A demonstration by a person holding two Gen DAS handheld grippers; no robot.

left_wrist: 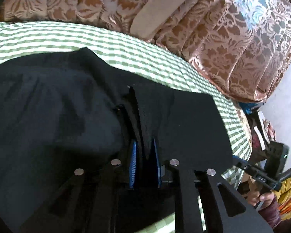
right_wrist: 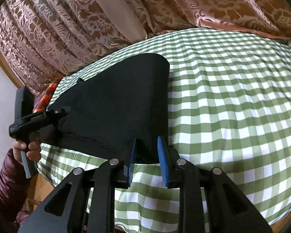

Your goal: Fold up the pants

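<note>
Left wrist view: the left gripper [left_wrist: 145, 155] has its jaws pinching a near edge of the black pants [left_wrist: 58, 106], which spread away over the checked bed [left_wrist: 126, 54].

Right wrist view: the right gripper [right_wrist: 147, 155] pinches the near right corner; the pants [right_wrist: 116, 101] run leftward to the other gripper.

The pants [right_wrist: 116, 101] are matt black cloth, smooth, with a stitched hem. The sheet [right_wrist: 232, 106] beneath is woven green-and-white check cloth, matt. The curtain [right_wrist: 58, 29] at the far side is glossy brown cloth with a raised floral pattern. The right gripper [right_wrist: 147, 153] has matt black plastic arms, ridged blue pads [right_wrist: 163, 155] and shiny metal pins [right_wrist: 181, 162]. A sleeve [right_wrist: 5, 184] at the left looks shiny and quilted.
</note>
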